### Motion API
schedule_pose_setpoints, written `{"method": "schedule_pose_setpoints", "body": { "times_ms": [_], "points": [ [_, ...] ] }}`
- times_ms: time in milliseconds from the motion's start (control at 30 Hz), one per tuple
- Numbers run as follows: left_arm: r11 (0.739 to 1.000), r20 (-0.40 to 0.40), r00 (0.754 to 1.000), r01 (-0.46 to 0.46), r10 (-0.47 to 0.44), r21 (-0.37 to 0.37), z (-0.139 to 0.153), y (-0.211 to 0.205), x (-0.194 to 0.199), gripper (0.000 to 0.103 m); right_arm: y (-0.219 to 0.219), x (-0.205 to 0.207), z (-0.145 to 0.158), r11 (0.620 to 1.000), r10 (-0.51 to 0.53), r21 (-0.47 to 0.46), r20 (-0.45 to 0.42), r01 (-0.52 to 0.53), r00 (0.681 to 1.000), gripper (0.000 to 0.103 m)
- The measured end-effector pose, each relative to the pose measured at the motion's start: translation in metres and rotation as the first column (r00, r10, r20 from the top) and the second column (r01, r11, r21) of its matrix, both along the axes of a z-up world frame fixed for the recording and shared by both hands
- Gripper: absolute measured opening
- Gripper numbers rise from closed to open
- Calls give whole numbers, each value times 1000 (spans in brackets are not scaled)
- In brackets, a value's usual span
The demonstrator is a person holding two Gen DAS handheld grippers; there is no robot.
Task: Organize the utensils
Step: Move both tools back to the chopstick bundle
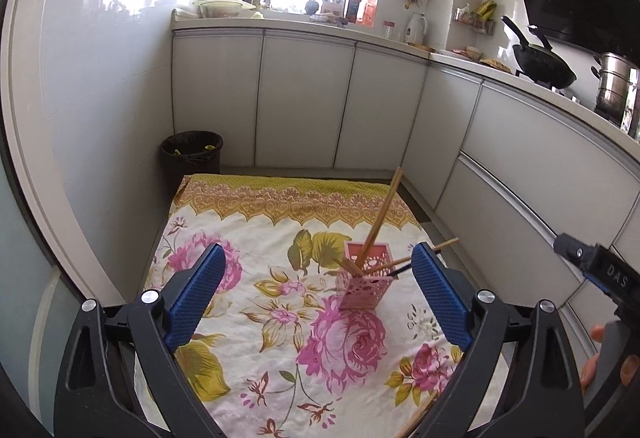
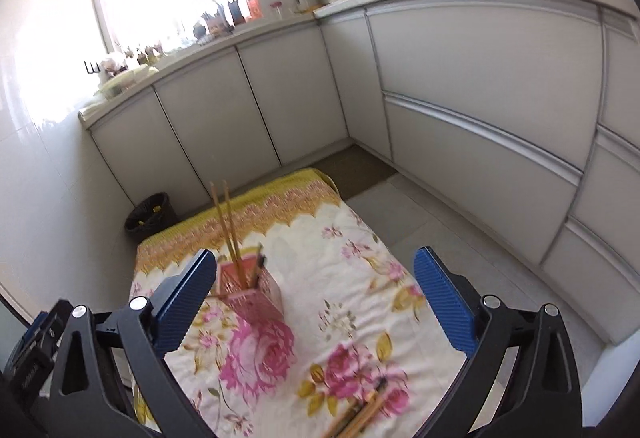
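Observation:
A pink perforated utensil holder (image 1: 362,278) stands on a table with a floral cloth (image 1: 280,338). Several wooden chopsticks (image 1: 380,214) lean out of it. It also shows in the right wrist view (image 2: 256,296) with chopsticks (image 2: 228,226) upright in it. More loose chopsticks (image 2: 360,414) lie on the cloth at the near edge; their ends show in the left wrist view (image 1: 420,414). My left gripper (image 1: 316,298) is open and empty, above the cloth, near the holder. My right gripper (image 2: 316,302) is open and empty, with the holder by its left finger.
A black waste bin (image 1: 191,154) stands on the floor beyond the table's far left corner. White kitchen cabinets (image 1: 304,98) run along the back and right. A wok (image 1: 544,66) and a steel pot (image 1: 616,86) sit on the counter.

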State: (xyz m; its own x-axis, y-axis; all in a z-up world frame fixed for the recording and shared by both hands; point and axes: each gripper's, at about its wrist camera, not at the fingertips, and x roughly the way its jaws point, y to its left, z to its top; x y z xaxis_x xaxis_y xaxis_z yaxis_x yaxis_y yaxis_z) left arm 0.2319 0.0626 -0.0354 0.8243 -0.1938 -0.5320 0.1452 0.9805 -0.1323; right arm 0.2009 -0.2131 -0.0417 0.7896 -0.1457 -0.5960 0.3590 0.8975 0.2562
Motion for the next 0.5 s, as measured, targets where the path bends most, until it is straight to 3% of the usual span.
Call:
{"method": "schedule_pose_setpoints", "body": {
  "times_ms": [167, 367, 500],
  "points": [
    [997, -82, 994, 75, -72, 30, -23, -29, -8, 91, -27, -56, -47, 993, -55, 99, -136, 69, 989, 96],
    [982, -177, 972, 172, -156, 77, -49, -69, -18, 91, -24, -101, -70, 994, -64, 71, -186, 78, 981, 96],
    [951, -278, 929, 286, -244, 121, -75, -102, -21, 92, -16, -118, -77, 996, -41, 67, -216, 56, 975, 96]
  ]
}}
